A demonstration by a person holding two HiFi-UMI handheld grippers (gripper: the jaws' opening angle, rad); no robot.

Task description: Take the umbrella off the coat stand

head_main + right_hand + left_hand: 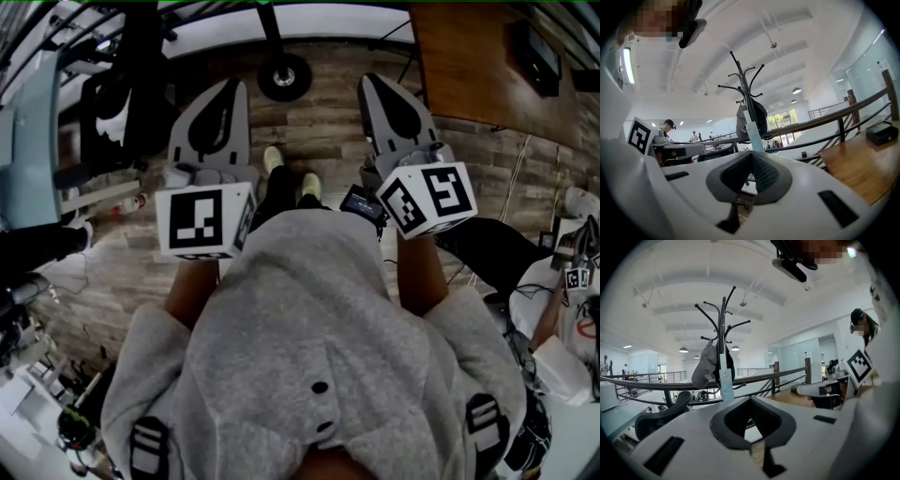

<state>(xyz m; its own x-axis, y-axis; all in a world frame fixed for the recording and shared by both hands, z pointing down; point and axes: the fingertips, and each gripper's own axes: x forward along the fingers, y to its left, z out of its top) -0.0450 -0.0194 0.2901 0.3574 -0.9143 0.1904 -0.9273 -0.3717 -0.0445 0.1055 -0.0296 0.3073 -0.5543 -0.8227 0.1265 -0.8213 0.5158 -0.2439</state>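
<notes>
A black coat stand (723,324) with curved hooks rises straight ahead of both grippers; its round base (284,77) sits on the wood floor beyond my feet. On it hang a grey cap (705,370), a dark item (761,117) and a slim pale-blue folded umbrella (725,378) that lies along the pole (752,131). My left gripper (751,399) and right gripper (751,154) are held side by side, short of the stand, both shut with nothing in them. In the head view the left gripper (234,86) and the right gripper (371,81) point at the base.
A dark railing (787,376) runs behind the stand. A wooden table (862,161) with a black box (883,132) lies to the right. A black office chair (661,417) stands at the left. A person in a cap (668,126) sits in the background.
</notes>
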